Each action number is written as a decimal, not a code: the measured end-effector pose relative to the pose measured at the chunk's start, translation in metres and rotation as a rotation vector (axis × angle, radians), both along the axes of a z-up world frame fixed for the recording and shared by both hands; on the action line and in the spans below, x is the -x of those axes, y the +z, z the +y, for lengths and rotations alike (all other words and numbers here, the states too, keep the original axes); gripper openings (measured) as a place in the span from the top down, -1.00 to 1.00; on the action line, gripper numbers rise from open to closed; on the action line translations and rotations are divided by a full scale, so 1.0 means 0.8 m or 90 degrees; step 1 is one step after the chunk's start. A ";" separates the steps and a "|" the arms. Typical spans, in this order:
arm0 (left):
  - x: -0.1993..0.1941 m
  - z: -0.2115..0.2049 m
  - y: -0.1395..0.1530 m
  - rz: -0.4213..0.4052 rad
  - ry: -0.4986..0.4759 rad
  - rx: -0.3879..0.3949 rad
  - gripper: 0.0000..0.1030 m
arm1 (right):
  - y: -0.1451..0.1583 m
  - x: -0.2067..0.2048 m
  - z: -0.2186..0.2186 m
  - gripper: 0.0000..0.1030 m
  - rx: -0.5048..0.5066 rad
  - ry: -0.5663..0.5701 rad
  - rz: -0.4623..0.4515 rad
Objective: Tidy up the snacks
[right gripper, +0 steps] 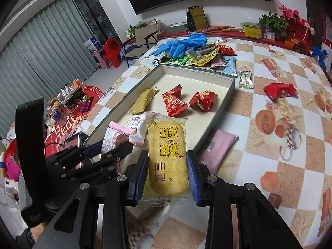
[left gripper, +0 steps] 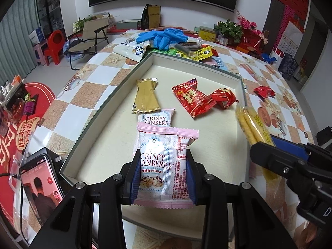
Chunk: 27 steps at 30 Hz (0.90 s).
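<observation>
My left gripper is shut on a pink Crispy Cranberry packet above the near end of the white tray. My right gripper is shut on a yellow rice cracker packet over the tray's near right edge. It also shows in the left wrist view. In the tray lie a second Cranberry packet, a gold packet and two red packets.
A snack pile with blue gloves lies beyond the tray. A red packet, a foil packet and a pink pouch lie on the checked table right of the tray. A phone stands at left.
</observation>
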State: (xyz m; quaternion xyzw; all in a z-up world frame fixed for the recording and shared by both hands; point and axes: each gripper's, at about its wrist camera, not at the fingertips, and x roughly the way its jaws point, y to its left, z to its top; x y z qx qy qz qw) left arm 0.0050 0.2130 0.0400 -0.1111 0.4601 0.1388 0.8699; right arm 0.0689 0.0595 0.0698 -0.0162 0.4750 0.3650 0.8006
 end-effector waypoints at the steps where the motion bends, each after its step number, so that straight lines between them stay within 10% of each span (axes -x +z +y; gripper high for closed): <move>1: -0.002 0.003 -0.002 0.003 0.002 0.003 0.21 | 0.000 -0.004 0.003 0.27 0.003 -0.001 0.001; 27: -0.041 0.047 -0.014 0.027 0.033 0.023 0.21 | -0.016 -0.046 0.057 0.26 0.068 -0.003 -0.006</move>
